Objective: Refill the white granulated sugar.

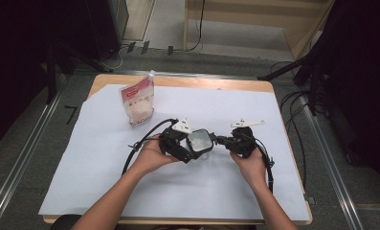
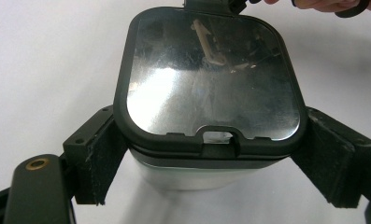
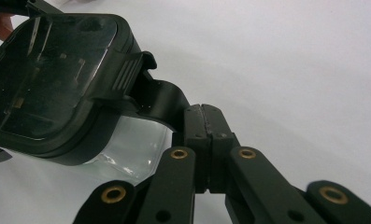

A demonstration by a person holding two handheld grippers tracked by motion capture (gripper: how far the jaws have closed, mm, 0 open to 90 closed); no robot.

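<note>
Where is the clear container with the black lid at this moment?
In the high view, the container is at the middle of the white sheet, between the left gripper and the right gripper; the pouch stands farther back on the left.

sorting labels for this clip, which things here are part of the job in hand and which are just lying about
In the job:
clear container with its black-rimmed lid
lid tab
left gripper, clamped on the container's sides
right gripper, pinching the lid tab

Lying about:
red and white pouch
white sheet
</note>
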